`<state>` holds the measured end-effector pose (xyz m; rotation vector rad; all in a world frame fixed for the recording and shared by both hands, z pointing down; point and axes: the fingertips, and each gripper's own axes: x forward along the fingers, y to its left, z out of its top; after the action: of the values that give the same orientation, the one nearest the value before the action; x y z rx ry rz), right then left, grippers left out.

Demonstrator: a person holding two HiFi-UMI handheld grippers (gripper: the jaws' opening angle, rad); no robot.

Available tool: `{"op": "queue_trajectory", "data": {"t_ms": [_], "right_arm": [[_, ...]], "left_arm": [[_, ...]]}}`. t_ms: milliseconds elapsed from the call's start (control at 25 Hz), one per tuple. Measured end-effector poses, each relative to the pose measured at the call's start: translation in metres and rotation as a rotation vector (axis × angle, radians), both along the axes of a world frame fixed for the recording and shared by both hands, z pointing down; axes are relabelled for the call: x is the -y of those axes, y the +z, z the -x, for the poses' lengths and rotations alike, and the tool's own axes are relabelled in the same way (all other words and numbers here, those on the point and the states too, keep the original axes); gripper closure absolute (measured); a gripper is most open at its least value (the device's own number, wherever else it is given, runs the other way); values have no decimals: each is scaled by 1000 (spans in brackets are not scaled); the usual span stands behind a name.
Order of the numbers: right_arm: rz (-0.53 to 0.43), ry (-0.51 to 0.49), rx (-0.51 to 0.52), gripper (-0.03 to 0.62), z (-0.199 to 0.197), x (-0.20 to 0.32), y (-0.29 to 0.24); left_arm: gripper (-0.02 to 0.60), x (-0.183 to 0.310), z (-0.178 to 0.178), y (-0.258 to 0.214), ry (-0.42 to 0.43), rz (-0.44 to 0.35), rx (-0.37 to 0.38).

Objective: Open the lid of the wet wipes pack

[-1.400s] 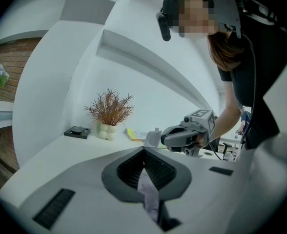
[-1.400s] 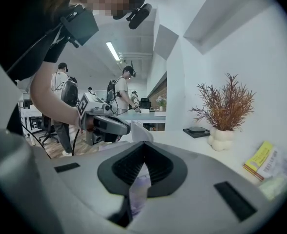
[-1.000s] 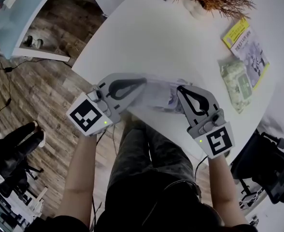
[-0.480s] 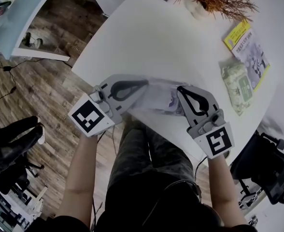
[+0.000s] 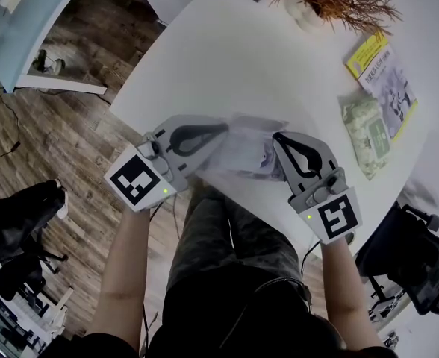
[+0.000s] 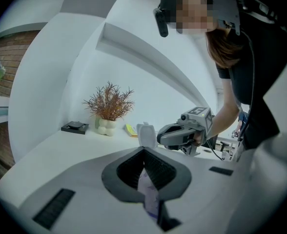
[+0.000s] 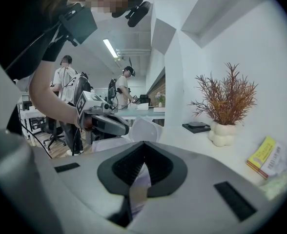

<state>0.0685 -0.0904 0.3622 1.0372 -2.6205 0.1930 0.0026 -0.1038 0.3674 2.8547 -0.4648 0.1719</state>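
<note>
Soft, even indoor light: the white desk (image 5: 227, 58) is bright, the floor (image 5: 63, 133) dimmer. A ceiling lamp (image 7: 110, 48) glows in the right gripper view. Both gripper views bulge, with black corners; the right hand-held gripper (image 7: 143, 145) looks soft up close.

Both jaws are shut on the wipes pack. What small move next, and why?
Probably open the right gripper and let go while the left gripper holds the pale soft plastic wet wipes pack: its white lid already stands upright, so opening looks done.
</note>
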Motion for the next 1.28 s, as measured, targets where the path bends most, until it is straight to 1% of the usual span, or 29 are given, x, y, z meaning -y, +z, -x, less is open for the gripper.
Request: {"op": "queue_trajectory", "data": {"t_ms": [200,560,1040,1280], "right_arm": [[8,0,-8,574,-1,1,3],[21,-3,-3,574,-1,3,6],[46,-10,-7,574,-1,6,10],[60,-15,-14,574,-1,8,12]], "left_arm": [[569,-1,0,3,1,8,7],[569,4,-2,3,4,-5,0],[569,10,0,2,-12,18,-12],[569,12,-1,4,-14,30,-4]]}}
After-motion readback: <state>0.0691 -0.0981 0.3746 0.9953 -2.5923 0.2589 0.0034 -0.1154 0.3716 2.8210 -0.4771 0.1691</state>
